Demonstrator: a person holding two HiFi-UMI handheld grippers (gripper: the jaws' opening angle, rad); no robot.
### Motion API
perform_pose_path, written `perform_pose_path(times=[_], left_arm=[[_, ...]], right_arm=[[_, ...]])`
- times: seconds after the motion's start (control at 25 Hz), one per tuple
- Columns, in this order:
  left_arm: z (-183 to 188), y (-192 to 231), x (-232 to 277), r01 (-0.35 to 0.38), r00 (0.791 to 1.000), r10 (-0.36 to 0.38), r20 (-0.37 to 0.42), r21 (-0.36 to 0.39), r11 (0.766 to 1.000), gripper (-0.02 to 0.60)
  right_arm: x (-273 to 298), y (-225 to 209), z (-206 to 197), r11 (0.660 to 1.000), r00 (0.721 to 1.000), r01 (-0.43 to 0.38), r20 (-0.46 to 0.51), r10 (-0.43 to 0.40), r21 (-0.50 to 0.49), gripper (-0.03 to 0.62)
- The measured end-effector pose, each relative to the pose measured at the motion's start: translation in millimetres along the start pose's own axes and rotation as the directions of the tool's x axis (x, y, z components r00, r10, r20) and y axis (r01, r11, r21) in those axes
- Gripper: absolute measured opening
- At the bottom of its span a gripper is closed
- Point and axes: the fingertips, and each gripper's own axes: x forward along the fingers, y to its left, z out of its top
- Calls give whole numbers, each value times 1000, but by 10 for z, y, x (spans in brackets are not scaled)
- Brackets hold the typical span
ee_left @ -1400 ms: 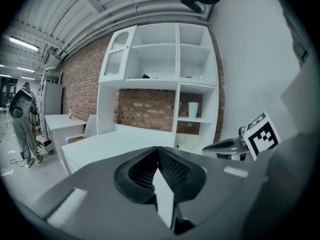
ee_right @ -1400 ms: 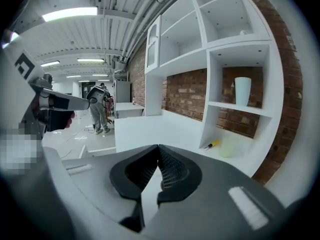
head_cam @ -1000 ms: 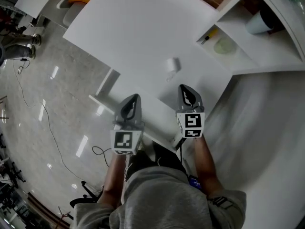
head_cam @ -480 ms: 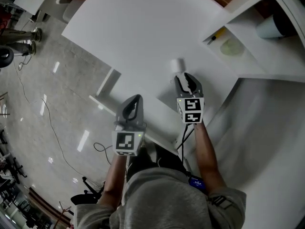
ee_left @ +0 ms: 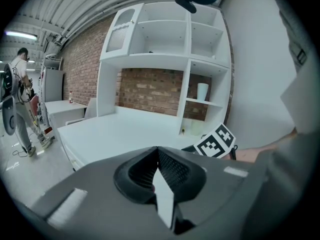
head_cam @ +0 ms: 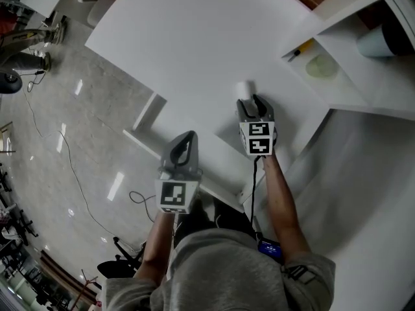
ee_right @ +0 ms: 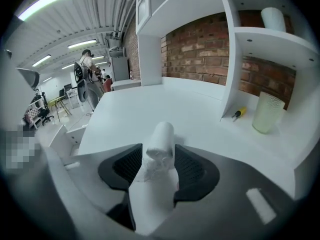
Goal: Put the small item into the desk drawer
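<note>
While opening, right claw point(ee_right: 158, 159) astride roll point(ee_right: 162, 133)

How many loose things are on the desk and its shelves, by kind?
Small white roll: 1
Yellow-handled screwdriver: 1
Pale green cup: 1
White cup: 1
Total: 4

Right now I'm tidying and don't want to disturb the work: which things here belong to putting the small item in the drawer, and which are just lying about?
Part of the job:
- small white roll, lying on the desk
- right gripper, jaws opening, roll between them but not pressed

Just lying about, on the shelves:
- yellow screwdriver
- translucent cup
- white cup
</note>
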Motion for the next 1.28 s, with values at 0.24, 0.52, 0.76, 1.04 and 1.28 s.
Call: perform_pose_path(times=[0.24, 0.52, 0.76, 1.04, 1.28], left_arm=[[-8, 36, -14, -10, 1000, 10, -1, 0, 1000, 12], [28, 35, -78, -21, 1000, 21, 6, 8, 1000, 12], [156, 38, -229, -32, 999, 32, 33, 21, 999, 12], [378, -34, -434, -43, 996, 39, 86, 40, 998, 12], [546, -70, -680, -66, 990, 61, 126, 39, 997, 12]], right_arm=[[35, -2, -31, 1000, 1000, 8, -12, -8, -1, 167], [0, -26, -15, 1000, 1000, 13, 10, -13, -5, 155], [-243, 65, 183, 1000, 998, 7, 63, -6, -12, 150], [-708, 201, 513, 999, 990, -2, 143, 8, -39, 150], [-1175, 434, 769, 997, 977, -29, 211, 45, -78, 150]])
